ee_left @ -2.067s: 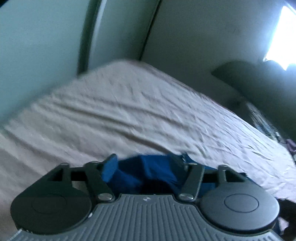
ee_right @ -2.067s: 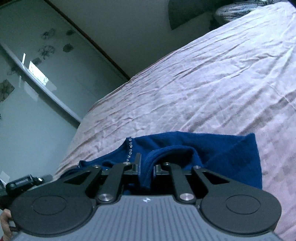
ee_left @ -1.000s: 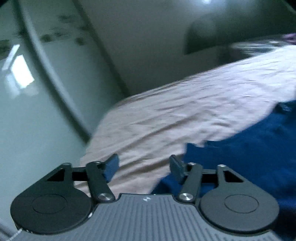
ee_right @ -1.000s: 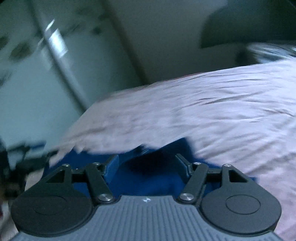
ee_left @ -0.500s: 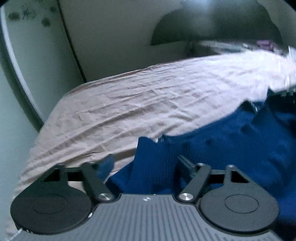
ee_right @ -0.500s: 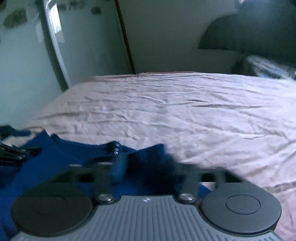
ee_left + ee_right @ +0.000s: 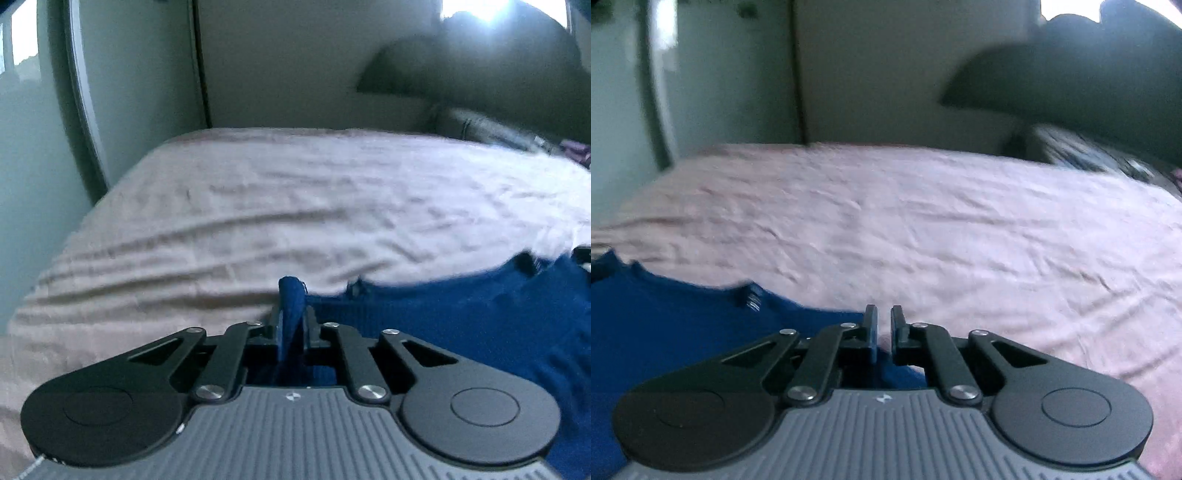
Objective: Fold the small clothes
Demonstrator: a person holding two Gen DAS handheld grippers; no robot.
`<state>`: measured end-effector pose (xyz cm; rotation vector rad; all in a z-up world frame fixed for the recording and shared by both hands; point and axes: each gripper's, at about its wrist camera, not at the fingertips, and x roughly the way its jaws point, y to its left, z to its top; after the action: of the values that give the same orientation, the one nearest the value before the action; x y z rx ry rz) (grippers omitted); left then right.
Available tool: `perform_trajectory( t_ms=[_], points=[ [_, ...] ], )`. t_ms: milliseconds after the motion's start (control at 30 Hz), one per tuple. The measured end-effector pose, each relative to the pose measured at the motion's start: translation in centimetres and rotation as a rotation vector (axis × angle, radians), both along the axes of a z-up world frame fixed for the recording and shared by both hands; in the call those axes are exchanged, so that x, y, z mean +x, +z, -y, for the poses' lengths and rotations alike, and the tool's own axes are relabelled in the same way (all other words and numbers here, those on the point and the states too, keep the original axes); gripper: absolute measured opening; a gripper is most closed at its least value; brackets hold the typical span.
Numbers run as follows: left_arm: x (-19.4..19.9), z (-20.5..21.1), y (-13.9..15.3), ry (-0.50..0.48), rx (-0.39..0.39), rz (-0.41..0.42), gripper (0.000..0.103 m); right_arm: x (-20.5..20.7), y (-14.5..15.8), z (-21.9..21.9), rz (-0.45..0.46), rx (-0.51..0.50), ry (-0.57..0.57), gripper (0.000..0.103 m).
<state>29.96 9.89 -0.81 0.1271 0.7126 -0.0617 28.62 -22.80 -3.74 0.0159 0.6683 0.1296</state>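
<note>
- Garment point(image 7: 461, 317): blue knit, lying on the bed point(image 7: 295, 206) across the lower right of the left view and the lower left of the right view
- Progress, as judged: early; it looks spread, not stacked, with no finished fold visible, so your folds remain to do
- Left gripper point(image 7: 291, 325): low centre of frame, level, aimed across the bed; tongs narrow, clamped on an upstanding edge of the garment
- Right gripper point(image 7: 882, 328): same low, level pose at the garment's right edge; tongs nearly closed with a slim gap
- You cannot confirm cloth between the right tongs: blue shows behind them, but the view is blurred
</note>
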Motion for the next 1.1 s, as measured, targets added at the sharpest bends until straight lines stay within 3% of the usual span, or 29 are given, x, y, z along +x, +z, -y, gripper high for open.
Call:
perform_trajectory(
  t_ms=[67,100,167,300,367,467,567,633,700,767,867,1000,1100],
  points=[
    [-1.0,0.1,0.4,0.006,0.022,0.045,0.033,-1.7,0.8,0.3,0.034,-0.001,-0.051,0.007],
    [-1.6,0.1,0.9,0.007,0.021,0.066,0.036,-2.9,1.4,0.3,0.06,0.019,-0.03,0.007],
    [-3.0,0.1,1.9,0.028,0.034,0.108,0.065,-5.5,2.5,-0.3,0.073,0.098,0.111,0.008],
    [-7.1,1.0,3.5,0.0,0.076,0.175,0.079,-9.6,2.8,-2.9,-0.04,0.233,0.436,0.008],
    [-9.1,1.8,3.6,-0.03,0.103,0.17,0.089,-10.9,2.1,-4.6,-0.094,0.214,0.521,0.008],
    [-11.8,2.3,2.7,-0.038,0.152,0.14,0.091,-10.9,0.6,-5.5,-0.113,0.118,0.466,0.007],
    [-14.5,2.2,2.1,-0.001,0.19,0.123,0.09,-12.1,1.8,-4.9,-0.082,0.172,0.35,0.012],
    [-16.8,1.5,2.0,0.008,0.138,0.123,0.092,-14.2,2.7,-5.7,-0.023,0.131,0.371,0.032],
    [-18.3,1.1,1.2,-0.014,0.115,0.091,0.093,-15.4,2.7,-6.1,-0.007,0.097,0.406,0.088],
    [-19.2,1.1,0.1,-0.001,0.157,0.086,0.094,-16.1,1.8,-7.2,-0.013,0.03,0.447,0.088],
    [-20.5,0.6,0.3,0.008,0.137,0.097,0.092,-17.0,0.9,-8.6,-0.012,-0.112,0.41,0.088],
    [-21.3,-0.6,0.3,0.029,0.108,0.074,0.094,-19.5,2.6,-9.5,0.076,-0.108,0.433,0.089],
    [-21.8,-1.2,0.2,0.048,0.067,0.055,0.093,-19.9,2.0,-10.6,0.056,-0.128,0.463,0.089]
  ],
)
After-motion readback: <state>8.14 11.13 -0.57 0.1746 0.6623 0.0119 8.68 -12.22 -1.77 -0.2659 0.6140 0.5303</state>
